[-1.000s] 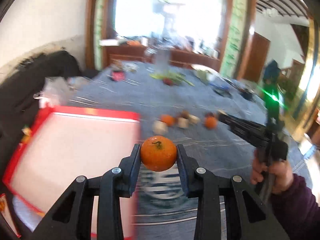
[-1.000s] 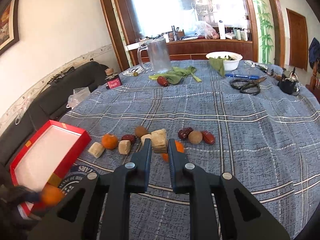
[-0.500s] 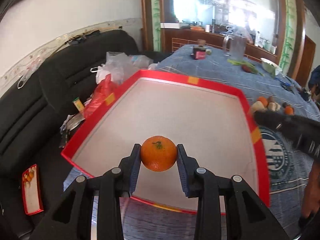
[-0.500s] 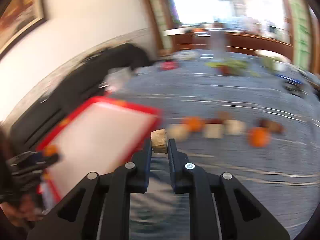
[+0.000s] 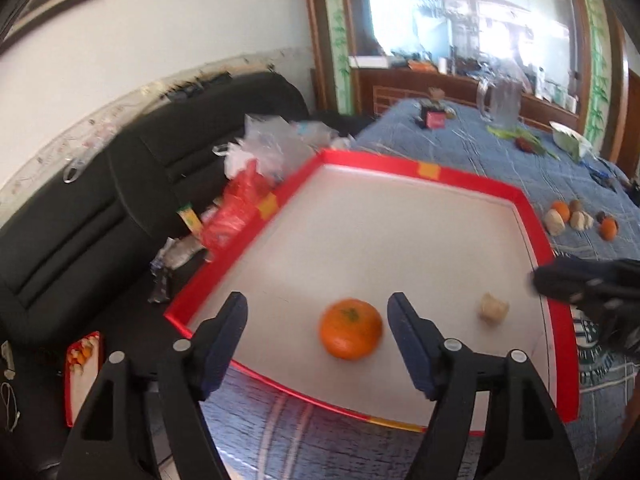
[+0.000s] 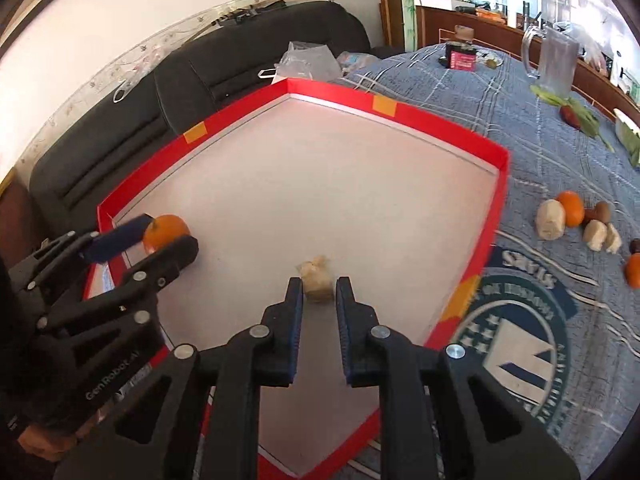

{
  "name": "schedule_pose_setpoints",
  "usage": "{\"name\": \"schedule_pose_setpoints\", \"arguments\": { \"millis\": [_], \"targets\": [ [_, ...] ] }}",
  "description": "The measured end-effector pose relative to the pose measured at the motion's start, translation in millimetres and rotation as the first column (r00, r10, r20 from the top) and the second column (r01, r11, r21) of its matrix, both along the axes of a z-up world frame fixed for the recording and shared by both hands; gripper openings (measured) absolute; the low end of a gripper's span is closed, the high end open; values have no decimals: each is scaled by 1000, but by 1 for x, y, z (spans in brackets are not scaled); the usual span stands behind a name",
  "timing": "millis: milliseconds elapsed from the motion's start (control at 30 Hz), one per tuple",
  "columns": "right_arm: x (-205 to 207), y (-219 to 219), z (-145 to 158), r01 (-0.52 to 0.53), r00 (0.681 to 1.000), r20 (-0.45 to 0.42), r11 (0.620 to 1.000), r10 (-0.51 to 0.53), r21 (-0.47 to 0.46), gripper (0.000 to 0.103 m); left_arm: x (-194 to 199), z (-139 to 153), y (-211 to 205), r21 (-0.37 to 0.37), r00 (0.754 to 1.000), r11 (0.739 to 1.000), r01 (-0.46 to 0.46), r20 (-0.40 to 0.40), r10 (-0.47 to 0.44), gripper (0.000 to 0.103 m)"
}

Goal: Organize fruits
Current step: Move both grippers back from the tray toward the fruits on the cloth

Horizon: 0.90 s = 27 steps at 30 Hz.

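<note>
Two things are seen over the red box [image 6: 496, 216]: an orange [image 5: 350, 334] between the just-opened left gripper [image 5: 316, 316] jaws, untouched, and a pale chunk [image 6: 318, 280] squeezed in the right gripper [image 6: 318, 298].

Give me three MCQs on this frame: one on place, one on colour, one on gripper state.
1. Where is the tangerine?
A. on the blue tablecloth
B. inside the red-rimmed tray
C. on the sofa

2. What colour is the tray's inner floor?
A. white
B. green
C. black

3. What does the right gripper hold?
A. nothing
B. a tangerine
C. a pale beige chunk

Key: 1 B, the fruit lies on the tray floor between the left gripper's spread jaws, which have just been opening and no longer press it. 2 A, the floor inside the red rim is white. 3 C, the right wrist view shows its jaws closed on the chunk over the tray.
</note>
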State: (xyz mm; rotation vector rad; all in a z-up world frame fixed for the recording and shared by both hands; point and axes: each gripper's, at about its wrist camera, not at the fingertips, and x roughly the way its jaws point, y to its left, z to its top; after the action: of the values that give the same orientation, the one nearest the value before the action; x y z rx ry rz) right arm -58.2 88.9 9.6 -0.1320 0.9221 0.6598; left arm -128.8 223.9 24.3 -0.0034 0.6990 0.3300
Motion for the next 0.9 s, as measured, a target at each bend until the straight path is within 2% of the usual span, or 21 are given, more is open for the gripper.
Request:
{"name": "schedule_pose_setpoints", "arguments": {
  "millis": [67,100,133,200,233,333,433,533,600,733,900],
  "targets": [
    [-1,-19,12,28,999,28,997,-30,65,25,-4,5,3,-2,1000,1000,-13,20,13,77],
    [1,-33,16,75,996,38,993,-78,90,39,-5,6,4,-8,1000,1000,-15,24,15,79],
    [3,-39,17,115,992,44,988,-120,100,58,-6,7,4,-14,999,1000,-16,27,16,79],
    [7,-63,18,239,967,57,961,-249,136,67,-6,8,2,-13,1000,1000,-9,28,9,79],
    [11,-73,16,272,959,40,950,-281,156,67,-5,8,0,-10,1000,1000,-4,27,4,79],
    [20,-73,2,284,959,-40,952,-282,113,67,-6,9,-4,0,1000,1000,5,29,-5,79],
    [23,-57,-9,252,966,-105,955,-238,155,67,-5,8,-6,4,1000,1000,6,21,-7,79],
    [20,-34,-5,209,977,-62,968,-202,136,69,-4,7,-5,9,1000,1000,0,11,0,79],
    [20,-22,-3,220,975,-35,969,-217,111,70,-2,6,-5,4,1000,1000,-2,3,2,79],
    [31,-10,-6,163,985,-87,974,-151,156,70,0,6,-8,11,1000,1000,-2,-7,2,79],
    [31,-36,2,154,987,-76,968,-142,198,70,4,15,-22,25,999,999,30,10,-30,79]
  ]
}}
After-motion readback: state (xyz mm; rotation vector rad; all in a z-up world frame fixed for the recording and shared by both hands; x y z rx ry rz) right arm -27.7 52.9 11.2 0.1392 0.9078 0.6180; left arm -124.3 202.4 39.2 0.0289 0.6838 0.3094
